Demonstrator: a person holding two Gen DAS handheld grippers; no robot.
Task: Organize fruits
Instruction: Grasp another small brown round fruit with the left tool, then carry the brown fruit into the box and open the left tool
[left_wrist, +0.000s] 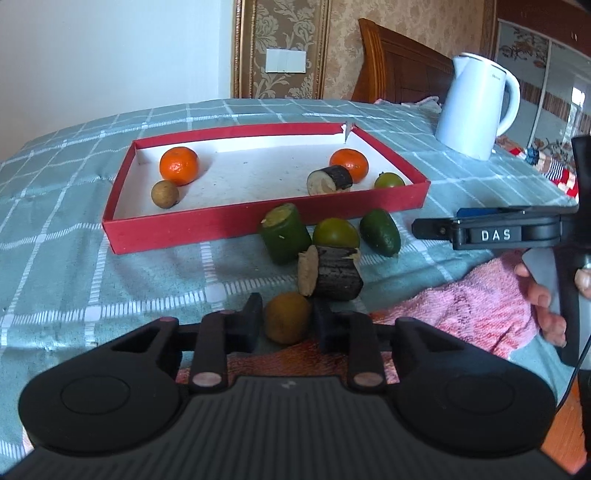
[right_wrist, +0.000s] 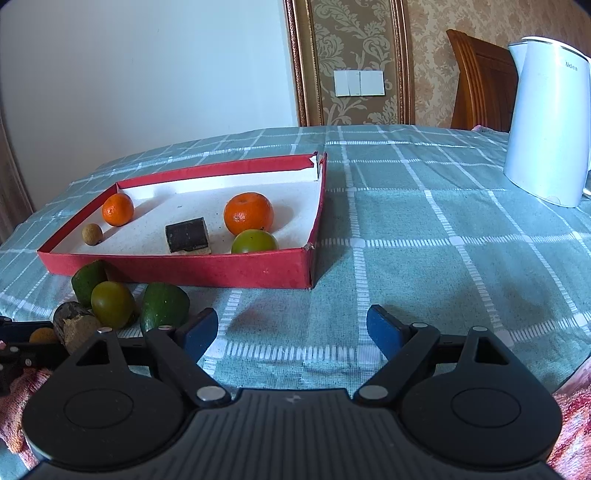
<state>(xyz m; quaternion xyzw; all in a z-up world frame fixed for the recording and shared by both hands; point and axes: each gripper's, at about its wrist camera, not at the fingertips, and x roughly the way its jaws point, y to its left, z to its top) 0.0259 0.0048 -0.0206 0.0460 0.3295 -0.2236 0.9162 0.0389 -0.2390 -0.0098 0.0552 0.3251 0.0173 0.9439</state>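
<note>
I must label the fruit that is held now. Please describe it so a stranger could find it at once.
Start at the shallow red cardboard tray on the checked green cloth. In front of it lies a fruit cluster; nearest the camera, a round brownish-yellow fruit sits between the left gripper fingers. Unlike its green neighbours, it is dull tan.

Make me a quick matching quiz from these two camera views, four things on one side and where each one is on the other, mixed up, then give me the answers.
Things:
1. brown round fruit
2. white kettle
3. black-skinned chunk
4. green oval fruit

Places:
A. on the cloth just in front of the red box
B. inside the red box, between the two oranges
C. between the fingers of the left tongs
D. standing on the cloth beyond the box, to its right

Pairs: 1-C, 2-D, 3-B, 4-A
</note>
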